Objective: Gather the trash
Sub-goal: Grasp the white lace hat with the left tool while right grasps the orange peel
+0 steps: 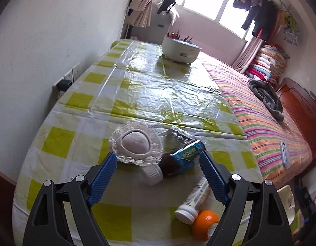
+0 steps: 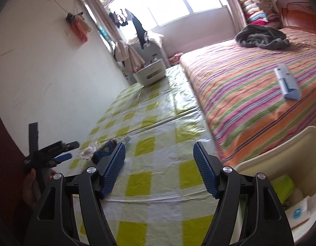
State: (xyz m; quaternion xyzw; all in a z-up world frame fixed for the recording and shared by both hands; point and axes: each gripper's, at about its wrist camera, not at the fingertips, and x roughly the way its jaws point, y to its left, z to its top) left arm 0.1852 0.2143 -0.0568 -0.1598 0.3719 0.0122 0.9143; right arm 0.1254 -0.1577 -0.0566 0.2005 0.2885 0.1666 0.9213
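— The table (image 1: 80,102) wears a green-checked cloth beside the bed (image 2: 250,86). Where's the trash?

— Just ahead of the left gripper (image 1: 158,167): a blue-labelled bottle (image 1: 178,160), lying cap toward it (long axis slanting away rightward). Jaws spread wide, holding nothing.

— And the right gripper (image 2: 159,155)?

— Released too, empty, farther off; white bin (image 2: 281,153) at its right.

Two wrist views, shared checked table (image 1: 80,100).

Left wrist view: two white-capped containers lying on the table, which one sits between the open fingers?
The dark bottle with the blue label, its cap toward the camera. The white tube lies outside, beside the orange.
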